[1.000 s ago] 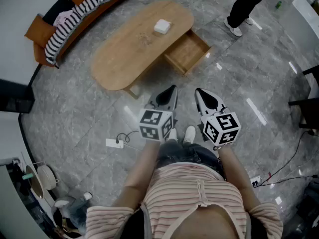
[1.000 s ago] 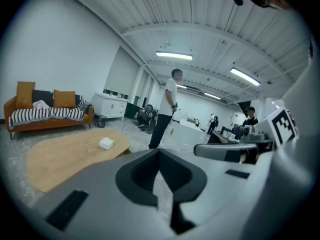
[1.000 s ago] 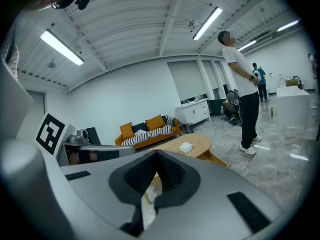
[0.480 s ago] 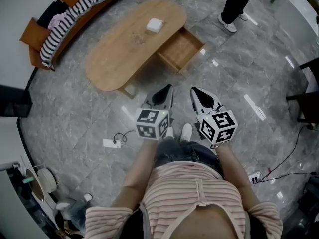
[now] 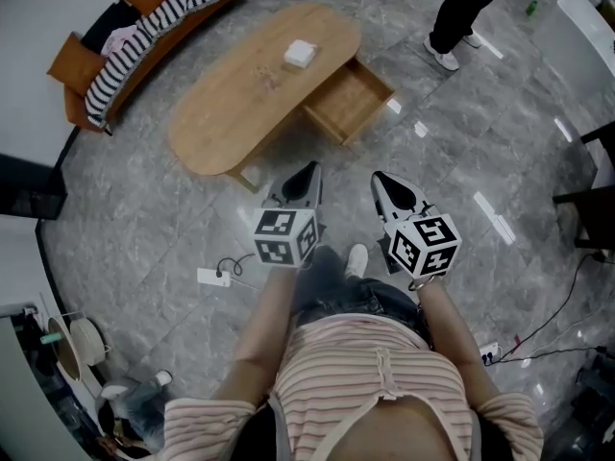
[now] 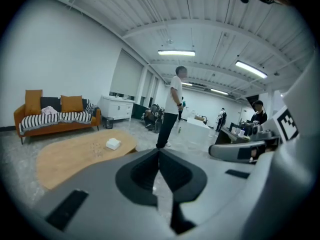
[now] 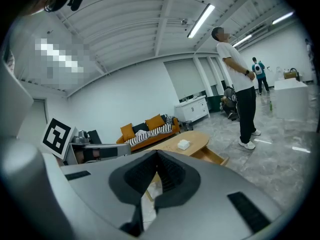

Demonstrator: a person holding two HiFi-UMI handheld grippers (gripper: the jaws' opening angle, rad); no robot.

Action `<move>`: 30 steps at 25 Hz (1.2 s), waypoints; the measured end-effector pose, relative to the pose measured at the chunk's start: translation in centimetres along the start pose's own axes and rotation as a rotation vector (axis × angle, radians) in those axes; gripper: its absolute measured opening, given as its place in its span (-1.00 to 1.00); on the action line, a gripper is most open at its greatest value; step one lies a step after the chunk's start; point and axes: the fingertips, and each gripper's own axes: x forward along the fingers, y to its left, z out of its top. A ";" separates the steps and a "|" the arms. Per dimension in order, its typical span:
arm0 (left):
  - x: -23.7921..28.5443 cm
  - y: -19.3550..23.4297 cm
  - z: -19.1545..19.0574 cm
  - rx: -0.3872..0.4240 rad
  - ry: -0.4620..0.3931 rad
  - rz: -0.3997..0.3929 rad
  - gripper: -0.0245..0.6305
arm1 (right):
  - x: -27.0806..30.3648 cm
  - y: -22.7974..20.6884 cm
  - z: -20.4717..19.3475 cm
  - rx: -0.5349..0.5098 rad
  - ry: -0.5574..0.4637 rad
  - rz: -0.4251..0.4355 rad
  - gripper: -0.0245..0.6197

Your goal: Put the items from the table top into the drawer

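Note:
An oval wooden table [image 5: 231, 104] stands ahead on the grey floor. A white box [image 5: 300, 54] lies near its far end, with some small bits [image 5: 265, 73] beside it. The table's drawer [image 5: 348, 102] is pulled open on the right side and looks empty. My left gripper [image 5: 309, 169] and right gripper [image 5: 381, 179] hang side by side over the floor, well short of the table, both shut on nothing. The left gripper view shows the shut left gripper [image 6: 160, 152] and the box [image 6: 113, 144]. The right gripper view shows the right gripper [image 7: 157, 154], the box [image 7: 183, 144] and the drawer [image 7: 214, 158].
An orange sofa [image 5: 91, 51] with striped cloth stands beyond the table on the left. A person [image 5: 463, 12] stands past the drawer. A power strip [image 5: 213, 277] with its cable lies on the floor at my left. A dark chair [image 5: 588, 200] is at the right.
The holder has taken a step and the view has shifted a little. The left gripper has drifted slightly left. Both grippers stay shut.

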 end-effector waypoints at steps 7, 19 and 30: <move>-0.3 0.8 1.4 0.046 -0.010 0.057 -0.88 | -0.2 -1.1 0.5 0.014 -0.007 -0.005 -0.90; 2.3 1.5 1.6 0.044 0.022 0.054 -0.88 | 1.5 -2.2 1.4 0.019 -0.002 -0.007 -0.90; 9.9 7.0 2.0 -0.002 0.093 0.058 -0.88 | 7.8 -6.3 2.4 0.062 0.058 -0.039 -0.90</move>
